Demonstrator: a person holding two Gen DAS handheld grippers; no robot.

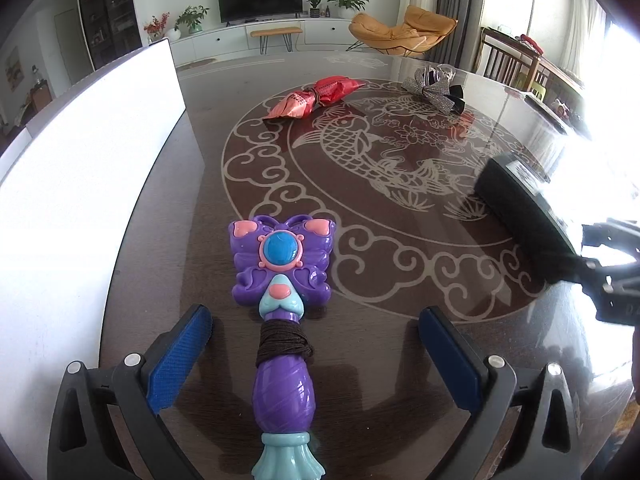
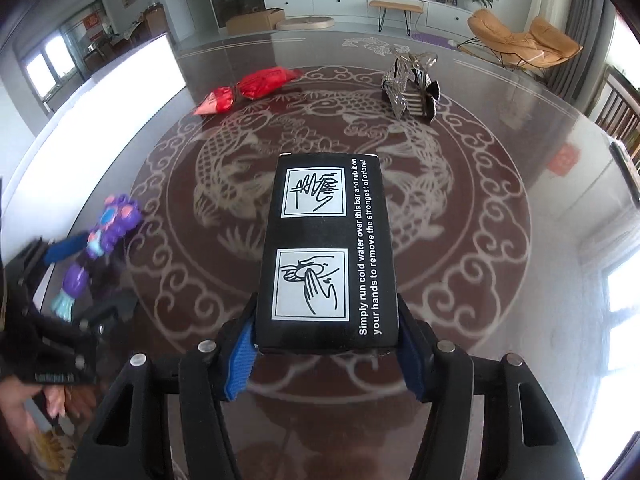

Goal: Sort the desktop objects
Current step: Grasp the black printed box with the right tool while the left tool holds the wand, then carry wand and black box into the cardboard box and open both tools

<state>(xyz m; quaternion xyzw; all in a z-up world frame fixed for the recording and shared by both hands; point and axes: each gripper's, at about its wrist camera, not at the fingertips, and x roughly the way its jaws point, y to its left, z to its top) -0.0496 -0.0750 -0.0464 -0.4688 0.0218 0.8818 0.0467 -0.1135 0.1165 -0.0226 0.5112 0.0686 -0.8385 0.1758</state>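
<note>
So the right gripper [image 2: 326,356] has its 2 blue pads pressed against the sides of a black box [image 2: 326,256], clamped on the near end. The box has white print on top, 2 little hand-washing drawings and a line about running cold water over a bar to get rid of odors. It sticks out forward over the middle of the table [image 2: 500,280], a dark glossy one with a pale fish and cloud pattern on it. Can't tell from these views whether the far end of the box rests on the table or is lifted clear.

The left gripper [image 1: 316,336] is spread wide, not gripping anything. A purple toy wand [image 1: 282,300] lies flat on the table between its 2 pads [image 1: 178,354], with gaps on both sides. The wand has a butterfly head with a blue gem, pink hearts, a dark cord wound round the neck and a teal end nearest the camera.

Further back, a red packet [image 1: 316,96] tied in the middle lies well apart from a sparkly silver bow [image 1: 434,90] off to its right. A big white board [image 1: 80,184] stands along the left edge, just beside the wand
</note>
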